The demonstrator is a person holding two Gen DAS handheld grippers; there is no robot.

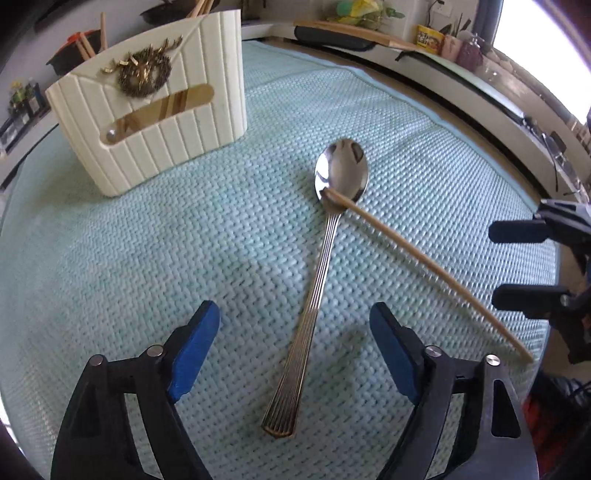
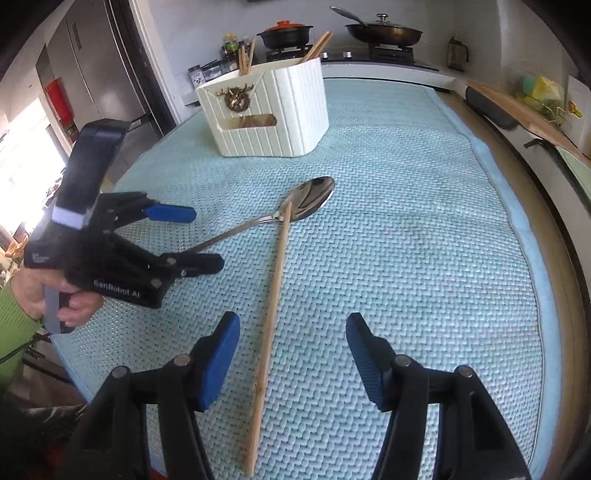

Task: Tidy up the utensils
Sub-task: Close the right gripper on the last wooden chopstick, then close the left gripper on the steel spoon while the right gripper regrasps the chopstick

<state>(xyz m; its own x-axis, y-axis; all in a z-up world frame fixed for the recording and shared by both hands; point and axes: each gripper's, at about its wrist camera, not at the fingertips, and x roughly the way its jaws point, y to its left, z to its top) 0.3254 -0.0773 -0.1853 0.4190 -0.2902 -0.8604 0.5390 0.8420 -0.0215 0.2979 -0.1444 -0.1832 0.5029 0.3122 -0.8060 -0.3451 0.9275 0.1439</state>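
A steel spoon (image 1: 325, 251) lies on the teal mat (image 1: 147, 258), bowl away from me, handle between my open left gripper's (image 1: 295, 325) jaws. A single wooden chopstick (image 1: 428, 266) rests with its tip on the spoon's neck and runs back to the right. In the right wrist view the chopstick (image 2: 271, 317) lies between my open right gripper's (image 2: 291, 332) jaws, and the spoon (image 2: 295, 206) shows beyond it. The left gripper (image 2: 195, 236) shows there, open around the spoon handle. A cream ribbed utensil holder (image 1: 155, 122) with several chopsticks stands at the far left; it also shows in the right wrist view (image 2: 269, 110).
The right gripper (image 1: 517, 266) shows at the right edge of the left wrist view. A stove with a pot (image 2: 284, 33) and a lidded pan (image 2: 384, 33) stands behind the mat. A cutting board (image 2: 524, 110) and clutter line the right counter edge.
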